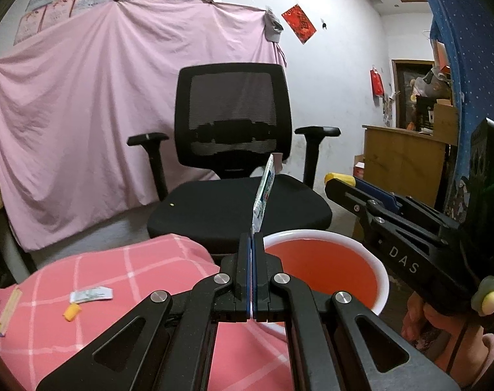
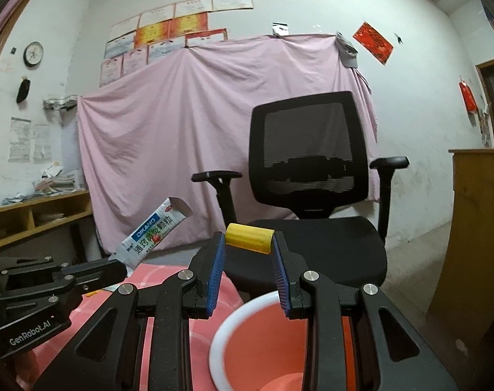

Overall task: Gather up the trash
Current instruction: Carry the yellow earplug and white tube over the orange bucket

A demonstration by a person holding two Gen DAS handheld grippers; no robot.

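Note:
My left gripper [image 1: 253, 239] is shut on a white sachet wrapper [image 1: 264, 194] that sticks up edge-on beside the orange bin [image 1: 325, 270]. The wrapper [image 2: 155, 233] and left gripper [image 2: 115, 268] also show in the right wrist view at left. My right gripper [image 2: 248, 244] is shut on a yellow piece of trash [image 2: 249, 241] above the bin's white rim [image 2: 221, 329]. In the left wrist view the right gripper [image 1: 336, 184] is at right with the yellow piece [image 1: 338, 177] at its tip. Another wrapper [image 1: 91, 294] and a yellow scrap [image 1: 71, 311] lie on the pink checked cloth [image 1: 133, 270].
A black office chair [image 1: 234, 150] stands just behind the bin. A pink sheet [image 1: 84, 104] hangs on the far wall. A wooden cabinet [image 1: 403, 159] is at right. A book [image 1: 2, 312] lies at the cloth's left edge. A wooden shelf [image 2: 35, 218] is at left.

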